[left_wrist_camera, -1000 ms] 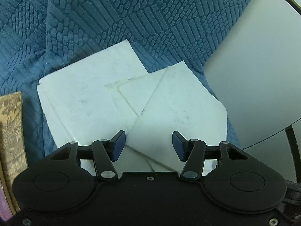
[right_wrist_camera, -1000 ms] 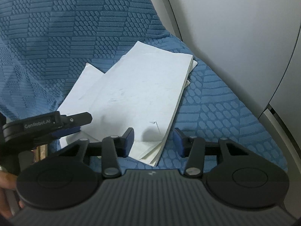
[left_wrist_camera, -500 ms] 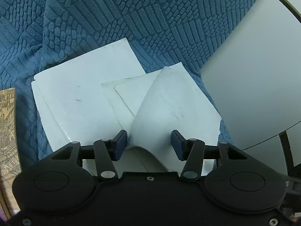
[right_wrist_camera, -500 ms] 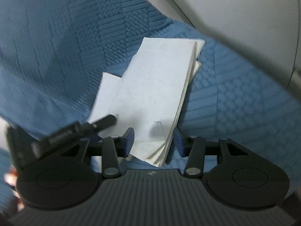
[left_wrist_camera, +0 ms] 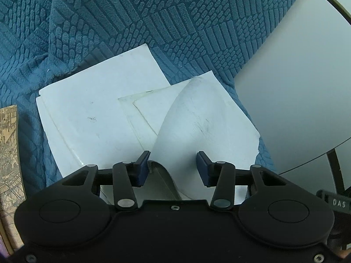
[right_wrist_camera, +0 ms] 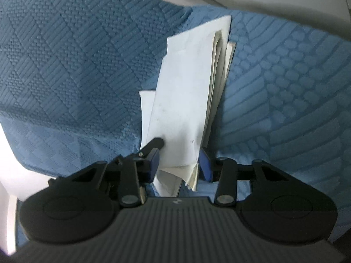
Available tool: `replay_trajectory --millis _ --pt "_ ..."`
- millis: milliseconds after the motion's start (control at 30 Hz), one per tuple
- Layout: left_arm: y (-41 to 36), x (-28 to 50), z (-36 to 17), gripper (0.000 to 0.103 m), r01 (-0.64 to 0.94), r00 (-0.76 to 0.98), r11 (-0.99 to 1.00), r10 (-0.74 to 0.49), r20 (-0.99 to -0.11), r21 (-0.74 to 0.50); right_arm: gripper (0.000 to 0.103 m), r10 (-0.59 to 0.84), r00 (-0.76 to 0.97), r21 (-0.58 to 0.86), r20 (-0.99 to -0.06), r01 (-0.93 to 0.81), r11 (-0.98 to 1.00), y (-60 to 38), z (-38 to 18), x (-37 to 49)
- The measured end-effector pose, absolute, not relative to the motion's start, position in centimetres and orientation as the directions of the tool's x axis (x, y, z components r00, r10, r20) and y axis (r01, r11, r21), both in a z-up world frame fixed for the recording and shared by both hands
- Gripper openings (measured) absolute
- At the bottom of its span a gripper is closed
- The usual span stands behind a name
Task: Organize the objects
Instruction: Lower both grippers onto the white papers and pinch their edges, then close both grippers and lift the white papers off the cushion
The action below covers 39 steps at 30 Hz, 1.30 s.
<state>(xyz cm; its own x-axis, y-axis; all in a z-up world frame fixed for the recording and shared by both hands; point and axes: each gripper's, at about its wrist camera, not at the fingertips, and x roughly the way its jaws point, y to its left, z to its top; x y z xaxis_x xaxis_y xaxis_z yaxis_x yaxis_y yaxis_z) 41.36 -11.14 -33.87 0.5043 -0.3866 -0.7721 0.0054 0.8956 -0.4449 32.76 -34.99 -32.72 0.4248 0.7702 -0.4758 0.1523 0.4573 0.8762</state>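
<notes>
Black left gripper with blue pads (left_wrist_camera: 173, 166) angles steeply downward, jaws closing; matching black right gripper (right_wrist_camera: 178, 166) tilts gently downward, jaws also closing.

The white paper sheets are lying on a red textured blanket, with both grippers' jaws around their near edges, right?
Not quite: the blanket is blue, not red, as both wrist views show. The rest holds: the white paper sheets lie on it, and the left gripper and right gripper each have paper edges between their closing jaws.

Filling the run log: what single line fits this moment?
left gripper: closing around bowed sheet | right gripper: closing around paper stack | blue cover
</notes>
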Motion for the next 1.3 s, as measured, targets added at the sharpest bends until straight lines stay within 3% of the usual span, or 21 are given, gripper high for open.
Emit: replay_trajectory --millis 367,533,633,867,1233,1267,1300 --pt "-10.9 41.4 -33.8 0.042 0.000 0.505 0.887 -0.399 -0.765 -0.463 0.027 0.753 0.352 0.831 -0.556 0.223 0.509 -32.3 -33.9 32.2" --pt "-10.4 41.2 -33.9 0.027 -0.022 0.512 0.876 -0.404 -0.758 -0.482 0.027 0.752 0.355 0.831 -0.556 0.269 0.487 -31.9 -34.2 32.2" --pt "-10.3 40.9 -33.6 0.020 -0.028 0.519 0.867 -0.412 -0.749 -0.497 0.020 0.742 0.356 0.822 -0.568 0.282 0.494 -32.0 -34.3 32.1" --pt "-10.8 39.1 -31.9 0.014 -0.033 0.539 0.870 -0.398 -0.742 -0.491 0.020 0.724 0.379 0.817 -0.577 0.268 0.511 -32.3 -33.3 31.9" --pt "-10.0 32.8 -30.2 0.011 -0.193 0.566 0.791 -0.394 -0.725 -0.580 0.022 0.679 0.444 0.811 -0.585 0.299 0.504 -34.5 -29.8 26.9" --pt "-9.9 32.2 -30.0 0.011 -0.209 0.572 0.783 -0.388 -0.723 -0.586 0.027 0.680 0.447 0.814 -0.581 0.317 0.487 -34.7 -29.7 26.2" --pt "-9.9 31.7 -29.9 0.011 -0.227 0.578 0.773 -0.383 -0.721 -0.592 0.037 0.681 0.451 0.817 -0.577 0.340 0.466 -34.8 -29.7 25.4"
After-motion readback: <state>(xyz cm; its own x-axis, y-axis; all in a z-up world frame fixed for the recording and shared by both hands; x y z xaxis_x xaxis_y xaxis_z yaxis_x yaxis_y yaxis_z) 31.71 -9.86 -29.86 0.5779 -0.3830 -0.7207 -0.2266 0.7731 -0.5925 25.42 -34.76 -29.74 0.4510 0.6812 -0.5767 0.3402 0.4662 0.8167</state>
